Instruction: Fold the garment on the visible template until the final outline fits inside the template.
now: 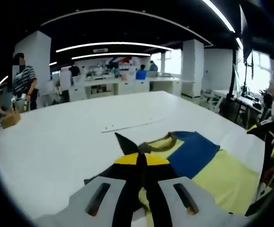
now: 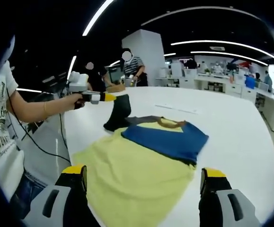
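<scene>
The garment (image 2: 137, 175) lies flat on the white table (image 2: 250, 142). It has a yellow body, and a blue panel (image 2: 167, 139) is folded across its upper part. My left gripper (image 1: 137, 158) is shut on a dark grey sleeve (image 1: 123, 142). In the right gripper view the left gripper (image 2: 109, 97) holds that sleeve (image 2: 118, 113) lifted off the table at the garment's far left corner. My right gripper (image 2: 144, 182) is open over the yellow near edge, its jaws wide apart with nothing between them. A thin line (image 1: 132, 125) is marked on the table beyond the garment.
The person holding the grippers (image 2: 4, 123) stands at the table's left edge with an arm stretched out. Someone in a striped shirt (image 2: 132, 66) stands at the far end. Desks and more people fill the background. Bare table (image 1: 56, 142) spreads left of the garment.
</scene>
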Demonstrator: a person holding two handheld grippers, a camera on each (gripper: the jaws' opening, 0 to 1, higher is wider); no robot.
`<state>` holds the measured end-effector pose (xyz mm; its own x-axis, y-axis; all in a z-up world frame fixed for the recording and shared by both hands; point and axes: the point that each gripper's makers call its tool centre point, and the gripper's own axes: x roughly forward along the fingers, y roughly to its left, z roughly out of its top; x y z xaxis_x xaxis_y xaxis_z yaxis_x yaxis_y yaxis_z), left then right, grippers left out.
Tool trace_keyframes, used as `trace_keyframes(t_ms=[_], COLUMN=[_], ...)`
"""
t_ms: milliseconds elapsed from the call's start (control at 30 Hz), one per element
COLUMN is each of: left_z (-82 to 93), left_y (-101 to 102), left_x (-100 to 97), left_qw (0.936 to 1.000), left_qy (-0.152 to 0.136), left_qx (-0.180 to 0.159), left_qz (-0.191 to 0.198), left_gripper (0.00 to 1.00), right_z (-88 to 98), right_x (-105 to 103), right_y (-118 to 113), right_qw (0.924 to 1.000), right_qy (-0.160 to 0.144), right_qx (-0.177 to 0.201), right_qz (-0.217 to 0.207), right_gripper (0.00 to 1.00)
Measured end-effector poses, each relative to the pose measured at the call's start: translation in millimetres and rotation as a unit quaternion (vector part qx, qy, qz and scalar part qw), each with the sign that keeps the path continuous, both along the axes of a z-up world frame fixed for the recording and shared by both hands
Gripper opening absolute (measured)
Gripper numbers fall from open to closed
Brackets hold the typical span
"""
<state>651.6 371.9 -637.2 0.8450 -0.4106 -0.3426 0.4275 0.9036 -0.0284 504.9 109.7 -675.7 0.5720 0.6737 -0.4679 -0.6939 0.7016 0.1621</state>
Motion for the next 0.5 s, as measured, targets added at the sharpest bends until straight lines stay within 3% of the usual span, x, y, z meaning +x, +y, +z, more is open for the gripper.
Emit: trace_keyframes(t_ms=[500], left_z=[-1.3], left_y=[-74], left_x=[13.5], left_qw=[0.998], left_qy=[0.002], left_qx=[-0.009], left_qz=[-0.063], left_gripper=[0.0], right_z=[-0.8], right_x=[-5], right_y=[0], right_qw=[0.9999], right_qy=[0.0], right_qx=[0.0], right_qz=[0.011], right_gripper=[0.99])
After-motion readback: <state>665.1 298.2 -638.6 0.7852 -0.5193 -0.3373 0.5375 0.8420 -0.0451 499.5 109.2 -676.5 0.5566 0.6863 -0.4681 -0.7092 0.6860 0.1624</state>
